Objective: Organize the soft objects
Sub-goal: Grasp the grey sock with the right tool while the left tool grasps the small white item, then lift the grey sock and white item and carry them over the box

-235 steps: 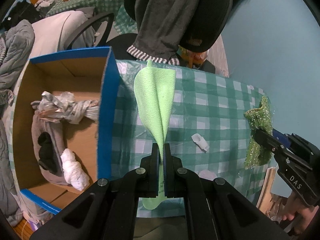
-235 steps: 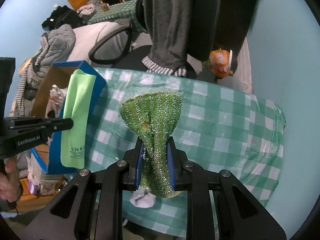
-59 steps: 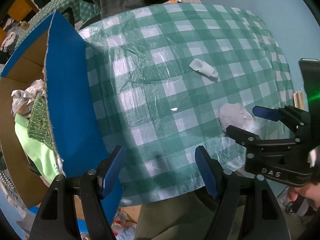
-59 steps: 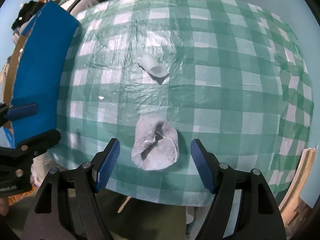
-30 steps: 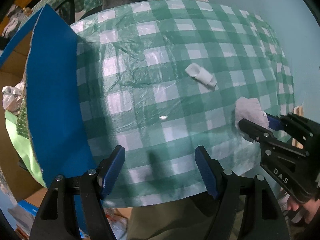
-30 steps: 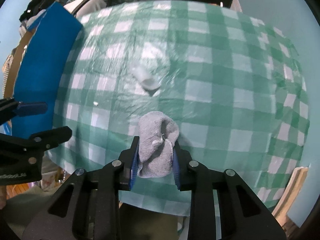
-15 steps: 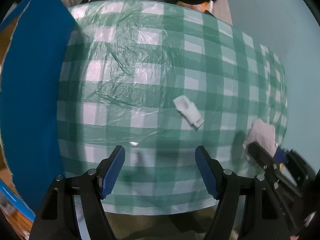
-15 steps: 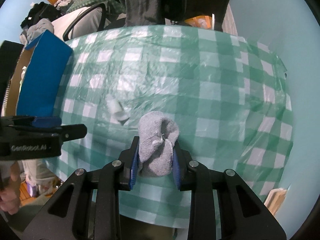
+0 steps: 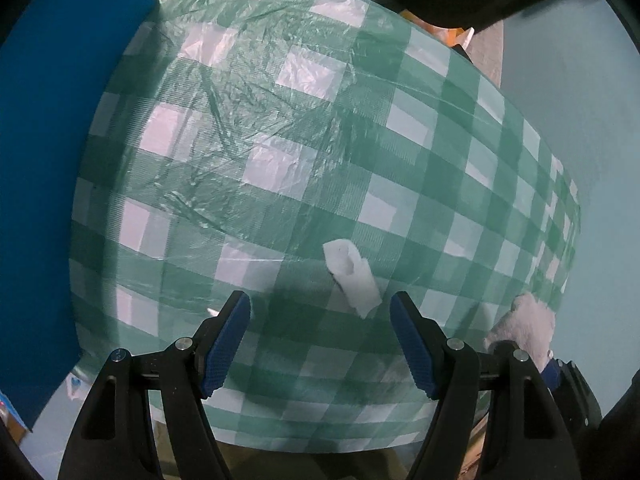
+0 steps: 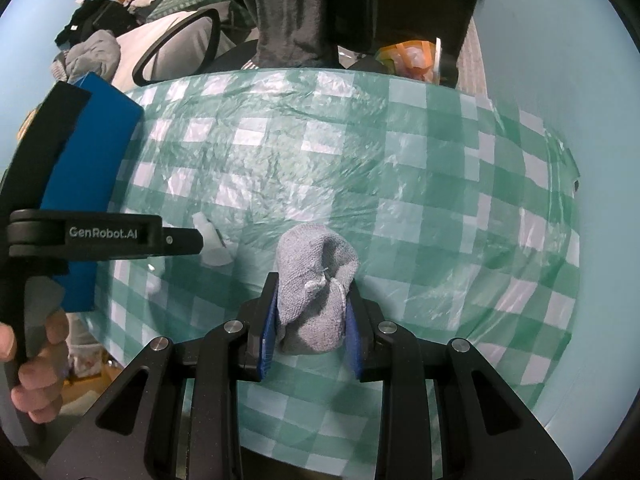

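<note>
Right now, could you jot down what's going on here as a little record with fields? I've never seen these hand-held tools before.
Setting: table with green checked tablecloth
Left tool: open, empty, poised above the small white piece
Right tool: closed on the grey sock
Grey sock: bunched up, held between the blue pads, clear of the cloth
Small white piece: lying on the cloth, just ahead of the left tool's pads, untouched
Blue box: at the table's left edge; contents not visible
Behind table: office chair draped with dark clothing

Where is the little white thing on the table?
In the left wrist view the small white piece lies on the green checked tablecloth, just ahead of the open left gripper, nearer its right finger.
</note>
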Tool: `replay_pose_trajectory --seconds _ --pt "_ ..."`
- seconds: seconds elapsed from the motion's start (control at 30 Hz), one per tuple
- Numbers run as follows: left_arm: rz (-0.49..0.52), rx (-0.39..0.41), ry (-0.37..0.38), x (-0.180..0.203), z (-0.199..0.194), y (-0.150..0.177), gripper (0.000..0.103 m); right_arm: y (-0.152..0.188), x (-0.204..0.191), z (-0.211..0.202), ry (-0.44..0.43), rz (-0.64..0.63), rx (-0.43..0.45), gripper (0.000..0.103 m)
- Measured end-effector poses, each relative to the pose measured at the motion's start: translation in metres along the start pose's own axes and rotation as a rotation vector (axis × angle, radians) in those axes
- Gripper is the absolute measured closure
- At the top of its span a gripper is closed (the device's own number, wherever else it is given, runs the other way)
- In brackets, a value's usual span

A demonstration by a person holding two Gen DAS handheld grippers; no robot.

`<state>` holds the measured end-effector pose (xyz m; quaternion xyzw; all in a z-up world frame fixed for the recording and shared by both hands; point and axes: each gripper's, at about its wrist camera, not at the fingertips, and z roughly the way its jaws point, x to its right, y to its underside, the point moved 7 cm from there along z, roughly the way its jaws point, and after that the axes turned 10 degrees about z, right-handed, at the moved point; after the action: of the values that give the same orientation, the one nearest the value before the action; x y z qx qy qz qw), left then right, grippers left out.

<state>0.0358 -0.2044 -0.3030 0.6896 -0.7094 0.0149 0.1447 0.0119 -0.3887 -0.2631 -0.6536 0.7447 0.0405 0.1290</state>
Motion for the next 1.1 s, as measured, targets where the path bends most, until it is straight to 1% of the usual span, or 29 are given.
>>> replay_pose_trajectory --seconds 0.27,0.3,0.33,0.37,0.4,0.47,0.53,0.6,0.63,0.67,0.83,1.1 --pt "-0.056 -0.011 0.016 0.003 0.008 -0.004 0.029 -0.006 0.007 0.002 -0.013 -0.004 -0.009 0.075" --pt "-0.066 -0.019 0.021 0.003 0.010 -0.004 0.031 -0.006 0.007 0.002 -0.015 -0.006 -0.010 0.075" --pt "-0.071 -0.023 0.027 0.006 0.012 -0.005 0.038 -0.006 0.008 0.002 -0.017 -0.008 -0.012 0.075" --pt "-0.073 -0.029 0.028 0.008 0.014 -0.005 0.042 -0.006 0.007 0.003 -0.019 -0.009 -0.014 0.075" --pt "-0.076 -0.037 0.031 0.009 0.016 -0.004 0.050 -0.006 0.008 0.003 -0.021 -0.011 -0.016 0.075" --pt "-0.078 -0.049 0.036 0.011 0.019 -0.004 0.056 -0.006 0.008 0.004 -0.024 -0.014 -0.019 0.075" --pt "-0.076 -0.055 0.037 0.013 0.023 -0.002 0.074 -0.006 0.009 0.004 -0.026 -0.015 -0.022 0.075" --pt "-0.082 -0.056 0.052 0.016 0.025 -0.001 0.079 -0.006 0.011 0.004 -0.027 -0.014 -0.023 0.075" --pt "-0.083 -0.054 0.060 0.018 0.026 -0.001 0.084 -0.006 0.011 0.003 -0.028 -0.014 -0.023 0.075" --pt "-0.083 -0.050 0.063 0.024 0.029 -0.001 0.086 -0.006 0.011 0.003 -0.028 -0.015 -0.023 0.075" --pt "-0.062 -0.022 0.057 0.030 0.025 -0.003 0.091 -0.006 0.012 0.003 -0.030 -0.015 -0.023 0.075" --pt "0.020 0.003 0.009 0.041 0.014 0.000 0.091 -0.006 0.010 0.000 -0.043 -0.020 -0.014 0.075"
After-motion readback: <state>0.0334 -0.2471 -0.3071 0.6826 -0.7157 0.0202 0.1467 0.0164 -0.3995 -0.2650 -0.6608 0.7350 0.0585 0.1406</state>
